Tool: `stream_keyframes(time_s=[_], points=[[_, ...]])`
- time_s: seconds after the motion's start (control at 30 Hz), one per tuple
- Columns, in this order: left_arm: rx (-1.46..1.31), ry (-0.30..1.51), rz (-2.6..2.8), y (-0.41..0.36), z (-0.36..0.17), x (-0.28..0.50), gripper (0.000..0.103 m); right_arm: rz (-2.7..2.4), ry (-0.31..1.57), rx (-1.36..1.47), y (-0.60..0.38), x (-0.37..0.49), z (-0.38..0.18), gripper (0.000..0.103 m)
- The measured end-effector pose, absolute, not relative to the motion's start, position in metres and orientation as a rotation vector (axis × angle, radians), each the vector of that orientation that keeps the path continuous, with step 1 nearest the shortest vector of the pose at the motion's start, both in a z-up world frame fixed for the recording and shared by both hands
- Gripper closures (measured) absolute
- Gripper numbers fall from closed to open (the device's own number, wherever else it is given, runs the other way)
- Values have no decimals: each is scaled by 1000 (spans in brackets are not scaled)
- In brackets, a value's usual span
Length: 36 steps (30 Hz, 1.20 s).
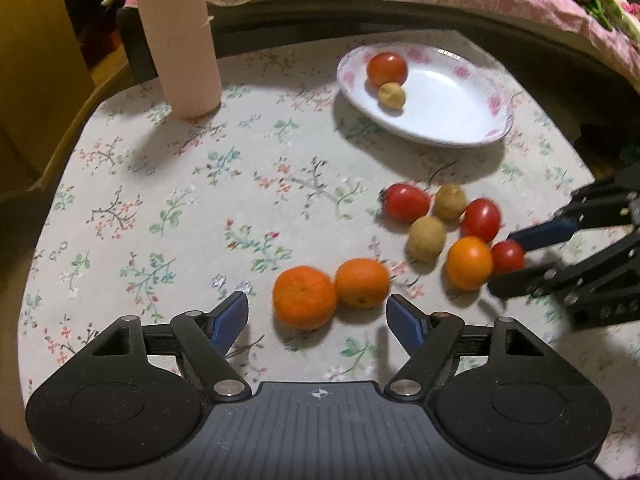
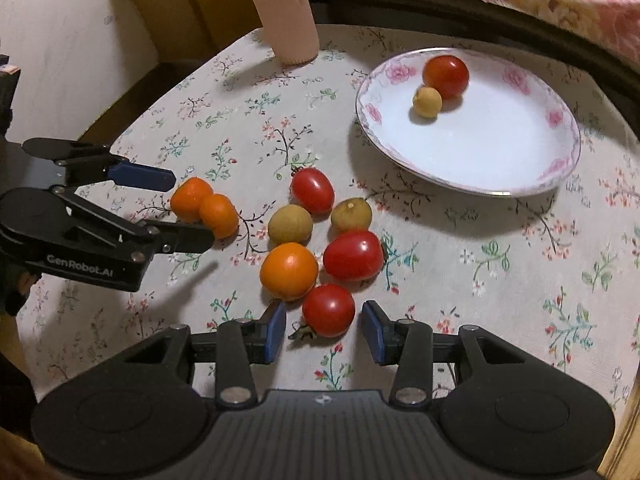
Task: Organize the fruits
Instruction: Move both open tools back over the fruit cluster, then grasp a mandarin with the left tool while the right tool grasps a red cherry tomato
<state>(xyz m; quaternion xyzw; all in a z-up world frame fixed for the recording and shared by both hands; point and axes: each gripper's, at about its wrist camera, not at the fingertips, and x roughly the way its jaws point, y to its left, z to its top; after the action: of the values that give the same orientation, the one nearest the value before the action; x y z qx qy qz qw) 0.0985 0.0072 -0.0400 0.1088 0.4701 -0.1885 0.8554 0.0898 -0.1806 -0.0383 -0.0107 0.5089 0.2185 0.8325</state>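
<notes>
With our right gripper [image 2: 324, 330] spread wide around the nearest red tomato [image 2: 329, 310], we judge it best to ease forward until the pads sit at its widest part, then close softly so it neither bruises nor rolls into the orange tomato [image 2: 289, 270] touching it. Our left gripper [image 1: 318, 320] also stands apart, low over the tabletop [image 1: 160, 184], with two mandarins [image 1: 332, 292] just ahead. The plate [image 2: 560, 168] already holding two fruits lies well beyond.
</notes>
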Motion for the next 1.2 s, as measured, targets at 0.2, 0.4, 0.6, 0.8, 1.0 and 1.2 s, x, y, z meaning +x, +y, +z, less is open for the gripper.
stream_keyframes(time_s=[0.2, 0.4, 0.6, 0.8, 1.0, 1.2], points=[[237, 969, -412, 4, -43, 102, 22, 462, 1065, -56, -176, 89, -38, 61], [266, 980, -434, 2, -50, 104, 30, 460, 1069, -67, -175, 88, -38, 63], [279, 962, -470, -2, -51, 108, 33, 459, 1076, -57, -178, 88, -37, 63], [272, 962, -445, -3, -50, 109, 39, 459, 1078, -51, -180, 88, -37, 63], [247, 984, -415, 0, -46, 107, 56, 465, 1080, -56, -180, 87, -37, 68], [224, 1009, -425, -2, -37, 96, 59, 471, 1072, -83, -178, 83, -37, 71]])
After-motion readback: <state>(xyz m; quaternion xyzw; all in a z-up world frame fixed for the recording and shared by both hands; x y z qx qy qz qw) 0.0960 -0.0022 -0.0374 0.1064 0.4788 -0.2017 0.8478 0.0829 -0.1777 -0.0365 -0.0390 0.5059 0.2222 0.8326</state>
